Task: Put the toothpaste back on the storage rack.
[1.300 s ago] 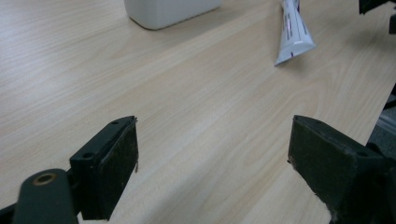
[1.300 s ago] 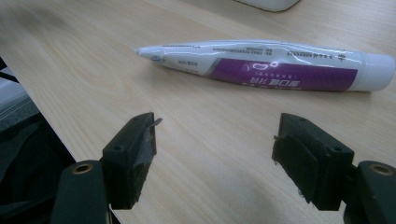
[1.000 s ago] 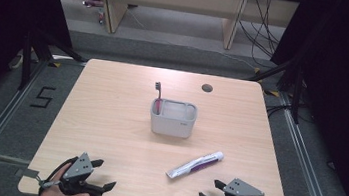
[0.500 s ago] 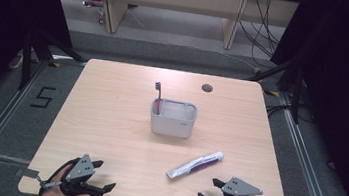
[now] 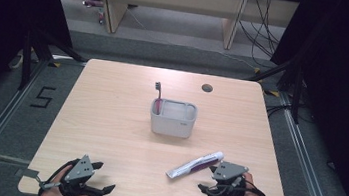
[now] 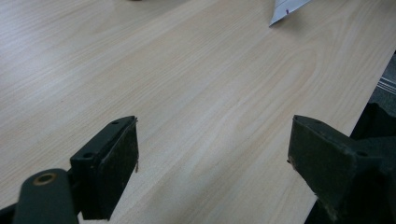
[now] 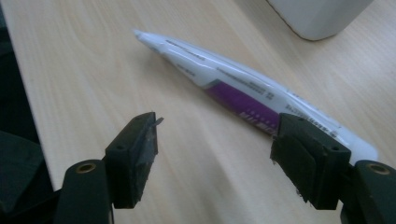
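My right gripper (image 5: 213, 187) has just slid in from the table's (image 5: 109, 120) near edge, jaws wide open beside the toothpaste tube (image 7: 243, 88) lying near the right edge, while my left gripper (image 5: 96, 181) waits open, so the grab's next.
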### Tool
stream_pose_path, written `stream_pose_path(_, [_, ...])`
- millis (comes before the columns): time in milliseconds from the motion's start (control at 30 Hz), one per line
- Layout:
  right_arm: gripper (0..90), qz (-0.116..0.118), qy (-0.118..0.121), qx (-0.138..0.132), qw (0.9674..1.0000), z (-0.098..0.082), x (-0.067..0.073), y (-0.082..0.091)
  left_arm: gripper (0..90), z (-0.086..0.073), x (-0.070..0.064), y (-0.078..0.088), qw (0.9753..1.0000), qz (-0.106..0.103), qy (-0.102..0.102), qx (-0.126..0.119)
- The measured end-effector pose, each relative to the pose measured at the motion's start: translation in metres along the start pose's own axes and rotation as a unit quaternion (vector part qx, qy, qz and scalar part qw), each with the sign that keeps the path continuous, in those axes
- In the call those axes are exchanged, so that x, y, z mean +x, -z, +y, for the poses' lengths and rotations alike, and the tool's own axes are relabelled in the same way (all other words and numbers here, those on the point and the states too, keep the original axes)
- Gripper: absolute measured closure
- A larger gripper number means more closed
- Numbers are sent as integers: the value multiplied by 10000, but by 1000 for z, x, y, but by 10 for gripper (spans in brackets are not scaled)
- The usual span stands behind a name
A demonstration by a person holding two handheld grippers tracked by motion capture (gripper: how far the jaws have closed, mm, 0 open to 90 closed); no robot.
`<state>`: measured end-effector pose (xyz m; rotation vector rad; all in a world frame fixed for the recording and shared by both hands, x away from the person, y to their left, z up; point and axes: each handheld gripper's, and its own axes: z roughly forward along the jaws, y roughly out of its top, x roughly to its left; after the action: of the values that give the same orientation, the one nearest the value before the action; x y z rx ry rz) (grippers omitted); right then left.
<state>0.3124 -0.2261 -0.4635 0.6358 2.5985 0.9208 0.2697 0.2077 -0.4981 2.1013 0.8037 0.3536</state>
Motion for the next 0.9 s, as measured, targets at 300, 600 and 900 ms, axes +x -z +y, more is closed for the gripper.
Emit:
stream_pose_path(300, [312, 91, 332, 486, 9982, 16, -24, -9, 157, 1, 1, 1, 9998, 75, 93, -187])
stream_pose_path(600, [336, 226, 667, 941, 9931, 27, -38, -23, 157, 0, 2, 2, 9995, 31, 251, -214])
stream_pose_path(900, [337, 290, 869, 1235, 9881, 38, -47, -36, 157, 0, 1, 3, 9999, 17, 66, -85])
